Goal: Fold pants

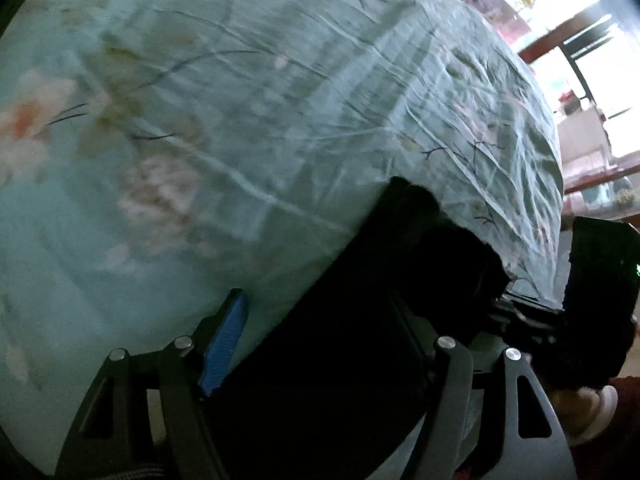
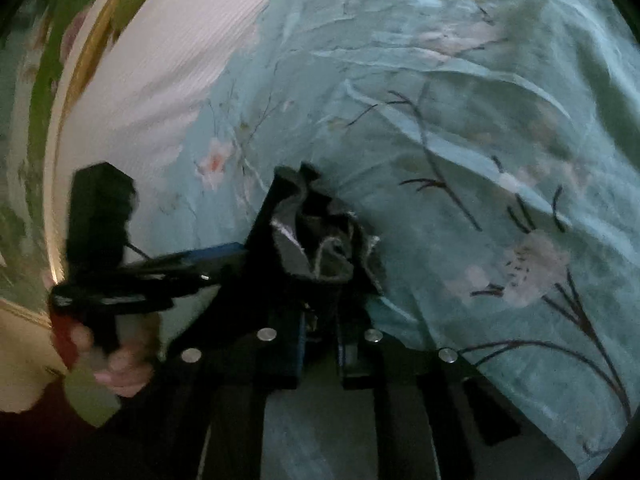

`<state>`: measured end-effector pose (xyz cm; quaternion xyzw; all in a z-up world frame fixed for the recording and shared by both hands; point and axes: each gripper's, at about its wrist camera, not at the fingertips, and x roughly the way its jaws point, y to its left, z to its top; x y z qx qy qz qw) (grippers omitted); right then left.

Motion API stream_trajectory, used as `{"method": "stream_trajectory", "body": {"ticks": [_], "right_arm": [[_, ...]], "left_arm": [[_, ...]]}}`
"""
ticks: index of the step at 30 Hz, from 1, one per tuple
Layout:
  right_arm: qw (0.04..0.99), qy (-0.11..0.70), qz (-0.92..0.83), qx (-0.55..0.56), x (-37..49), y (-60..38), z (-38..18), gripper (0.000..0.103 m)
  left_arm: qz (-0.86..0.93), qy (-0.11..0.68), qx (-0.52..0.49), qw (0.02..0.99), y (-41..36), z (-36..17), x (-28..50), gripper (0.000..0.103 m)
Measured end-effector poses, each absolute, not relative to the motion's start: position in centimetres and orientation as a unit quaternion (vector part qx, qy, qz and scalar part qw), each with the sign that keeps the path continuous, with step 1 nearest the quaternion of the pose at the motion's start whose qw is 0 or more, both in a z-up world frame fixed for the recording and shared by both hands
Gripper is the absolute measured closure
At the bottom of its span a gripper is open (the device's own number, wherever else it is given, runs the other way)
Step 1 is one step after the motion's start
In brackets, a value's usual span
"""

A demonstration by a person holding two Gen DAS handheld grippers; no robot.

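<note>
Black pants (image 1: 420, 248) lie bunched on a teal flowered bedsheet (image 1: 240, 120). In the left wrist view my left gripper (image 1: 320, 312) stands open. Its blue pad (image 1: 224, 344) rests on the sheet beside the pants, and dark cloth covers the other finger. My right gripper (image 1: 596, 292) shows at the far right, held by a hand (image 1: 592, 408). In the right wrist view my right gripper (image 2: 322, 320) is shut on a crumpled fold of the pants (image 2: 320, 248) that shows grey lining. My left gripper (image 2: 208, 264) reaches in from the left at the pants' edge, held by a hand (image 2: 120, 360).
A white ribbed cloth (image 2: 152, 72) covers the bed's far left part. Behind it runs a green flowered surface with a gold strip (image 2: 36, 120). The bed's edge drops off at the right, with a bright window and furniture (image 1: 560, 40) beyond.
</note>
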<state>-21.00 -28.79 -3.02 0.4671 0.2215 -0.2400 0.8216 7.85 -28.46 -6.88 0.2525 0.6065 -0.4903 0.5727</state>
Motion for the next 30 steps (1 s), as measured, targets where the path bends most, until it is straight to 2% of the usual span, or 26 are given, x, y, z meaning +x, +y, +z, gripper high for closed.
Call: {"method": "stream_trajectory", "body": {"ticks": [3,5,6,7,11,17,30], "right_arm": [[0.829,0.22,-0.237,0.457,-21.1,-28.8,-2.5,0.091],[0.827,0.217,-0.233,0.464,-21.2,-29.1,-2.6,0.091],[0.827,0.217,-0.231,0.464,-21.3,-29.2,-2.7,0.092],[0.828,0.218,-0.23,0.463,-21.5,-29.2,-2.7,0.092],[0.833,0.22,-0.216,0.459,-21.7,-29.0,-2.6,0.091],[0.852,0.22,-0.185,0.438,-21.6,-28.4,-0.6,0.092],[0.88,0.201,-0.067,0.425,-17.7,-24.6,4.2,0.092]], "left_arm": [[-0.5,0.606,0.261,0.561,-30.3,-7.4,7.4,0.036],[-0.511,0.603,0.262,0.554,-31.1,-7.2,7.1,0.05],[-0.524,0.603,0.258,0.544,-31.6,-6.8,6.8,0.072],[-0.533,0.604,0.254,0.536,-31.9,-6.6,6.4,0.09],[-0.537,0.576,0.275,0.552,-32.1,-5.8,5.3,0.093],[-0.544,0.561,0.239,0.576,-30.8,-2.8,5.6,0.094],[-0.546,0.533,0.166,0.624,-22.8,3.9,7.9,0.094]]}}
